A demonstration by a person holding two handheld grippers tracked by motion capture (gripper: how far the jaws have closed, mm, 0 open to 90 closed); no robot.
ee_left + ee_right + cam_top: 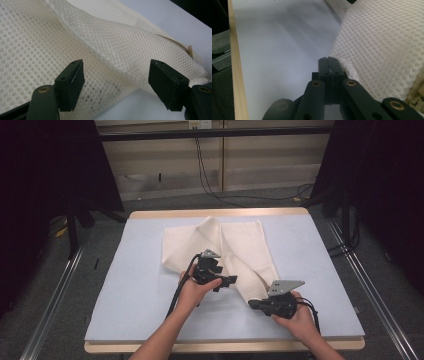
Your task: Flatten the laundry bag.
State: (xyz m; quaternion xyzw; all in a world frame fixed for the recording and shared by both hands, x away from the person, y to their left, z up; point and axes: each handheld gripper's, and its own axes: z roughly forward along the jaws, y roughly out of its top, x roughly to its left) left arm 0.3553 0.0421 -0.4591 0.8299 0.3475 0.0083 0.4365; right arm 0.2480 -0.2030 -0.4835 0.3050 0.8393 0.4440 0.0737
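Two grippers working the mesh cloth (235, 250) on the bench (140, 285): left gripper (116, 85) is straddling a fold, jaws wide, not yet pinching; right gripper (329, 65) is clamping a corner, jaws shut. Next: close left, then fold.

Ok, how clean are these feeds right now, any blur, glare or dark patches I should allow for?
High view: even light on the table, dark and unreadable at both sides, mild softness overall. Left gripper view: the mesh cloth is sharp mid-frame, softer at the top left; the jaws are slightly out of focus. Right gripper view: streaky blur across the table surface, the mesh beside the jaws is fairly crisp. No glare anywhere.
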